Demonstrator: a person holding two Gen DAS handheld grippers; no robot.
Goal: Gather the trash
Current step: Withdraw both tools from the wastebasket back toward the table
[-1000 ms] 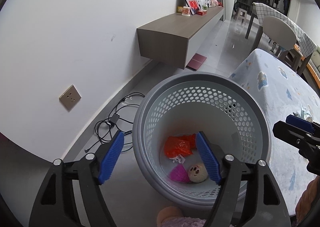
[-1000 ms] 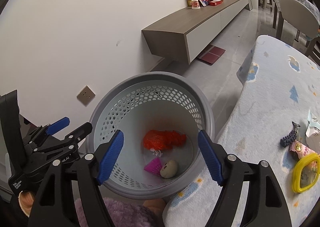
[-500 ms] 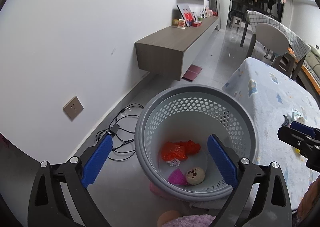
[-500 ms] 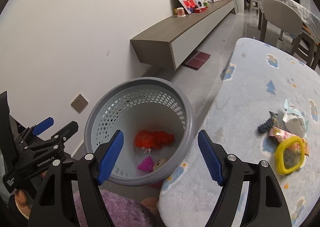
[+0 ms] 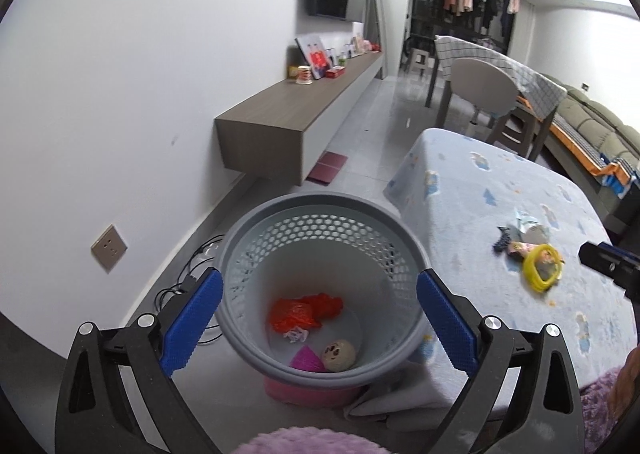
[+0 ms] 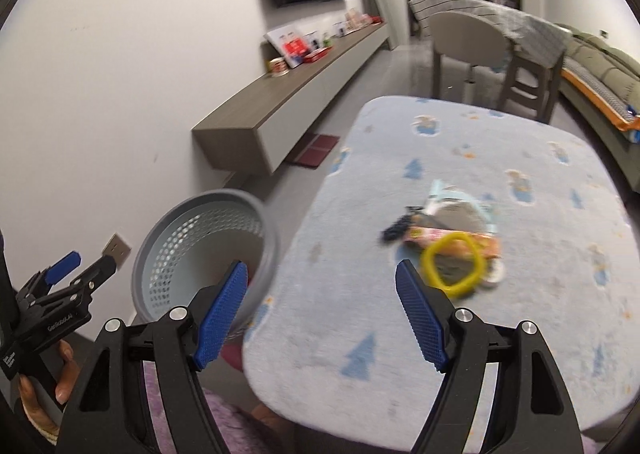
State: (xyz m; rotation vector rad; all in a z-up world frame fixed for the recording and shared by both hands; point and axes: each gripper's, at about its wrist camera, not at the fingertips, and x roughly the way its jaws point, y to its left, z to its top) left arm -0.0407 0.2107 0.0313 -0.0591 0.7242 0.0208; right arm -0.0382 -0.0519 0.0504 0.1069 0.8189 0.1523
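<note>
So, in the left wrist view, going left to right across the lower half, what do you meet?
Wall socket → cables on the floor → grey basket → blue patterned tablecloth → dark toy → yellow ring → right gripper at the edge.

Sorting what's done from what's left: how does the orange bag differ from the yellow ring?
The orange bag lies inside the grey basket, already collected; the yellow ring lies out on the blue cloth among other scraps. The bag is crumpled, soft film; the ring is an open hoop that keeps its shape. Neither is touched by a hand-held gripper.
</note>
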